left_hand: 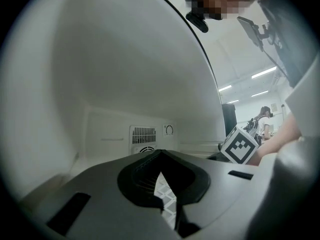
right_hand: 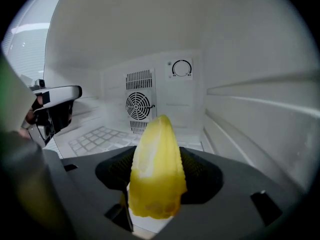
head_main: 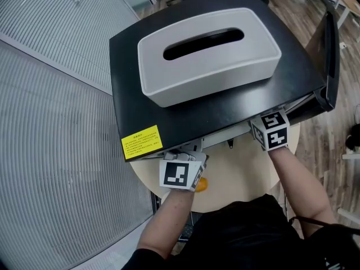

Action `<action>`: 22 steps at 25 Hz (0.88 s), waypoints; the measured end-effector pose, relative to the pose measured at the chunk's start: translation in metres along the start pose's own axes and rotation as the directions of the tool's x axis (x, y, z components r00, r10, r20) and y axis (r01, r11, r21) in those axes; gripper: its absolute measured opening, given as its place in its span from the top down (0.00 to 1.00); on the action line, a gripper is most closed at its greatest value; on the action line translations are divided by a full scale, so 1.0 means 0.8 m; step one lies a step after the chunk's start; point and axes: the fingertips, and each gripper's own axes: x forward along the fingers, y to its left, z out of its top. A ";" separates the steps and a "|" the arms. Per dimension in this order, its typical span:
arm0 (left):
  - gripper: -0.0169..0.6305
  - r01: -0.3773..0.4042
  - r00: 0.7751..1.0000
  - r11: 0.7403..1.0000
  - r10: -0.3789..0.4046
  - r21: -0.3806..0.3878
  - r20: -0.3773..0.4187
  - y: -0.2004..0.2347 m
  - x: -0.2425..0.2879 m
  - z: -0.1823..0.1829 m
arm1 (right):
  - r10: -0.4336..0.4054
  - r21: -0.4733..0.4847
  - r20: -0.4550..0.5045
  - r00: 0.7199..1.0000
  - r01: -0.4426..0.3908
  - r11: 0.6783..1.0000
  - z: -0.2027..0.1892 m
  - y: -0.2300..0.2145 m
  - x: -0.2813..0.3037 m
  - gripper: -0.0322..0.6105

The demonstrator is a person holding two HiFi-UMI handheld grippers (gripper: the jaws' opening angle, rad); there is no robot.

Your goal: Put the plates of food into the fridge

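Both bare arms reach forward and down, side by side, with the hands under the black top of the fridge [head_main: 225, 108] and inside its white box. The left gripper [left_hand: 162, 194] is low and near the body. Its jaws are almost together, with only a thin slit, and through the slit a bit of the white wire shelf [right_hand: 100, 136] shows. The right gripper [right_hand: 153, 215] is farther in and to the right, and its jaws sit close on both sides of a yellow food piece [right_hand: 156, 169] that stands up, pointy end on top. A bit of white shows under the food, but I cannot tell if it is a plate. A small orange thing [head_main: 203, 183] lies on the round pale table [head_main: 242, 173] just beside the left hand. On the fridge top sits a white tissue box [head_main: 208, 66]. A yellow sticker [head_main: 142, 142] is on the near left corner, and its black print is too small to read. The back wall has a round fan grille [right_hand: 138, 105] and a dial [right_hand: 181, 68] with a ring mark.
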 end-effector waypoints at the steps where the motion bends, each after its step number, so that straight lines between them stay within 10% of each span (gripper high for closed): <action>1: 0.97 -0.004 1.000 1.000 0.004 -0.003 -0.002 0.001 0.000 -0.001 | 0.000 0.002 -0.003 1.000 0.000 1.000 0.000 -0.001 0.002 0.54; 22: 0.97 -0.007 1.000 1.000 0.007 -0.003 0.003 -0.003 -0.002 0.002 | -0.040 -0.071 -0.108 0.993 0.032 0.997 -0.010 0.008 0.017 0.54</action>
